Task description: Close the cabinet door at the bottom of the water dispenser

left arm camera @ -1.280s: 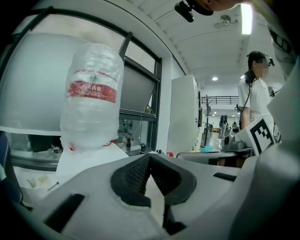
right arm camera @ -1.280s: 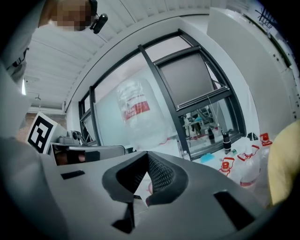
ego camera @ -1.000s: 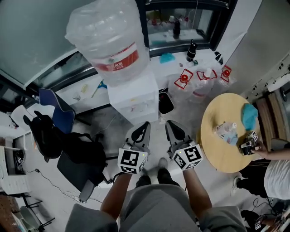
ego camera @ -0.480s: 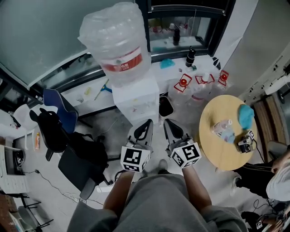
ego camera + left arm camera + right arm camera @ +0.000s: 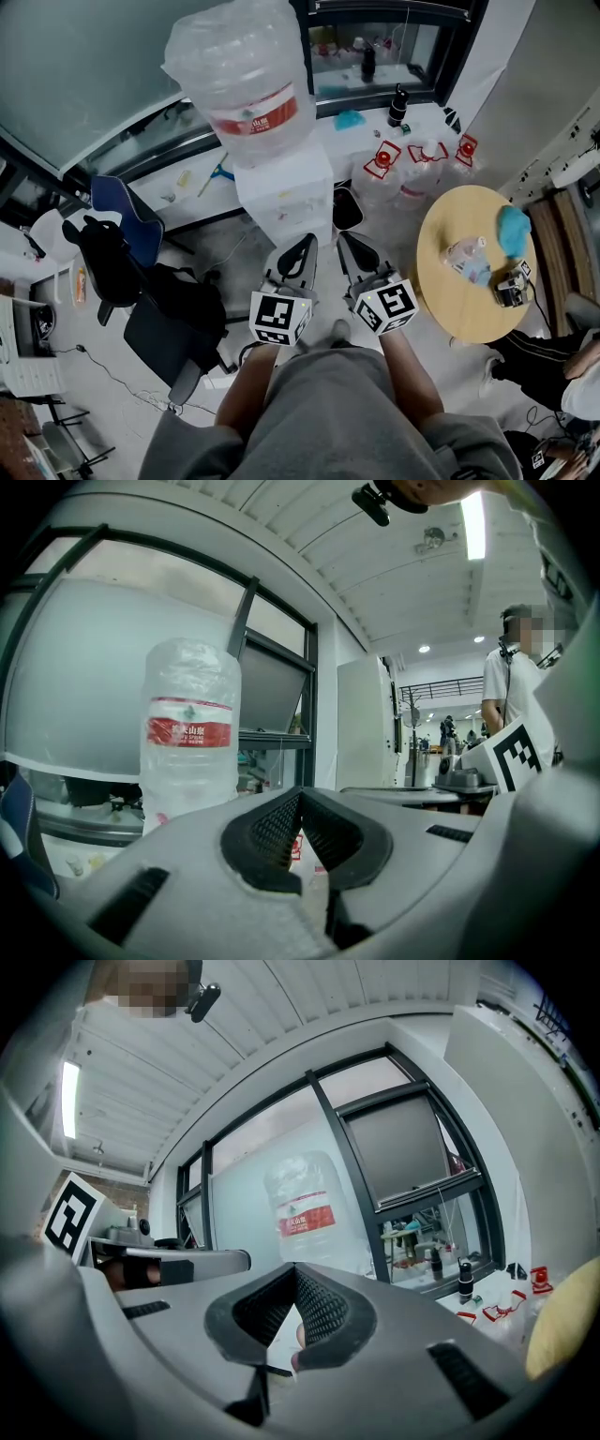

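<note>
Left gripper (image 5: pixel 301 249) and right gripper (image 5: pixel 350 247) side by side near white boxy bottle-topped water dispenser (image 5: pixel 283 192); both jaws closed, empty.

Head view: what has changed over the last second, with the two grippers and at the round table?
The bystander's hand that reached the small device on the round table has pulled away; the device stays put. The left gripper and right gripper seem to have risen slightly. Otherwise unchanged: both jaws shut and empty, side by side, pointing at the water dispenser. Nothing gripped or released.
</note>
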`<state>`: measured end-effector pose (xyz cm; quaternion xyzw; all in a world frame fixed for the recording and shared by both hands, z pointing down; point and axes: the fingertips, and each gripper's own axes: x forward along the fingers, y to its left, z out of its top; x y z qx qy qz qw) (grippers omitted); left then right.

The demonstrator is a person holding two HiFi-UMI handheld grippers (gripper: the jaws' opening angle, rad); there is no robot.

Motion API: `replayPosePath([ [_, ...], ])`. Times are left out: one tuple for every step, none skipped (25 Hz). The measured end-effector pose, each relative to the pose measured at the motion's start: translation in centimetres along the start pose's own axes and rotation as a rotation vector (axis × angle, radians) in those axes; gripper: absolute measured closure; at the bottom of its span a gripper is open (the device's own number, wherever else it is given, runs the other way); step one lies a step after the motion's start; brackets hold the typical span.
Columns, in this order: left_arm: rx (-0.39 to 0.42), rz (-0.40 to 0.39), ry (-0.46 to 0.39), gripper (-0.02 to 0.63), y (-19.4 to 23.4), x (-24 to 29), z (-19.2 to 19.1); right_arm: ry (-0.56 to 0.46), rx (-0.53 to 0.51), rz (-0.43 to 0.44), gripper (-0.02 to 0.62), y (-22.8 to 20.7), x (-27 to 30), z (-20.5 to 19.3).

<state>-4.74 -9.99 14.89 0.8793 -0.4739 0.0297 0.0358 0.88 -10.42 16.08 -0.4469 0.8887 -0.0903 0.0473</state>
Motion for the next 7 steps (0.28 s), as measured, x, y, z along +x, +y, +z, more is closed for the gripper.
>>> replayPosePath([
  [0.0,0.0,0.002,0.6,0.02,-0.03,-0.06,0.001,0.0,0.001,0.586,0.04,0.02,-0.05],
  [0.0,0.0,0.002,0.6,0.03,-0.06,-0.1,0.001,0.002,0.002,0.585,0.06,0.01,-0.12],
  [-0.001,0.001,0.003,0.6,0.04,-0.06,-0.12,0.001,0.005,0.002,0.585,0.06,0.0,-0.18],
  [-0.002,0.001,0.003,0.6,0.05,-0.05,-0.15,0.001,0.006,0.002,0.586,0.06,0.01,-0.23],
  [-0.002,0.002,0.003,0.6,0.06,-0.02,-0.2,0.001,0.007,0.003,0.585,0.06,0.03,-0.28],
  [-0.002,0.003,0.004,0.6,0.06,0.0,-0.26,0.001,0.007,0.003,0.586,0.06,0.04,-0.33],
  [-0.002,0.003,0.005,0.6,0.06,0.03,-0.32,0.002,0.008,0.004,0.586,0.06,0.06,-0.38],
])
